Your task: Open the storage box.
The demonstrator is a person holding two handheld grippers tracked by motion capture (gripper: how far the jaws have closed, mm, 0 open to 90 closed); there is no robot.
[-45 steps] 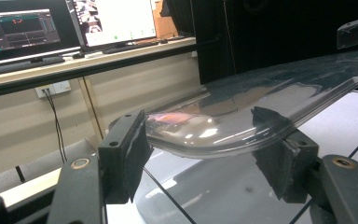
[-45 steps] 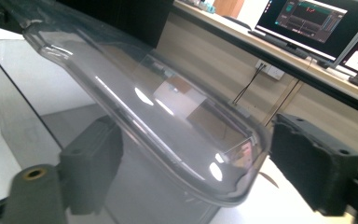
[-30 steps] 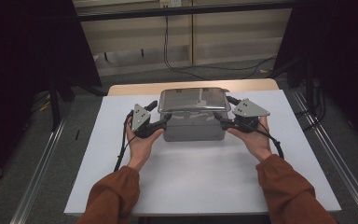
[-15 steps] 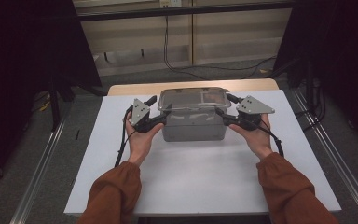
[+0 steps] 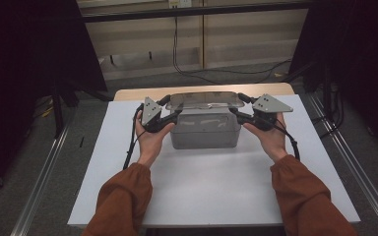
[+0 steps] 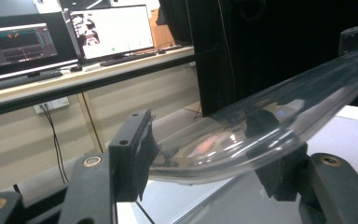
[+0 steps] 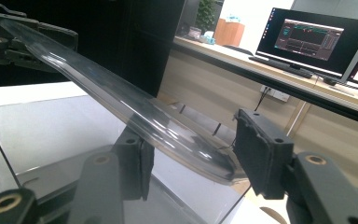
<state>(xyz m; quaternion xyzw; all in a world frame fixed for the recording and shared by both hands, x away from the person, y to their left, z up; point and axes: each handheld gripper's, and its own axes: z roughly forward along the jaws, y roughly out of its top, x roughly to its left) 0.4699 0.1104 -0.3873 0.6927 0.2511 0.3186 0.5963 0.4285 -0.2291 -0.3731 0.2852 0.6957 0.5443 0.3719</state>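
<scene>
The left tool (image 5: 170, 114) had its two black jaws set on either side of the left edge of a clear plastic lid (image 5: 204, 100). In the left gripper view the lid (image 6: 265, 126) ran between the pads, the right one pressed against it and the left one (image 6: 133, 154) right at its rim, so the tool (image 6: 205, 168) was closed onto the lid. The right tool (image 5: 238, 113) did the same at the lid's right edge. In the right gripper view that tool (image 7: 191, 158) straddled the lid (image 7: 121, 102): the left pad touched its underside, while whether the right pad (image 7: 261, 154) touched the rim I could not tell for certain.

The lid hung tilted above a grey translucent box (image 5: 205, 130), its far edge higher, clear of the box's rim. In the right gripper view the open box (image 7: 51, 135) lay directly below the lid, and the other tool (image 7: 9, 42) gripped the lid's far end.

Each tool carried a grey three-cornered plate on top and a trailing black cable. The person's left hand (image 5: 150, 140) and right hand (image 5: 270, 137) held the tools, forearms in rust-orange sleeves (image 5: 123, 196) coming in from below.

The box stood at the back half of a white tabletop (image 5: 211, 191). Beyond it were a beige wall panel with a hanging cable (image 5: 175, 39), and, in the gripper views, a shelf with lit monitors (image 6: 112, 30).
</scene>
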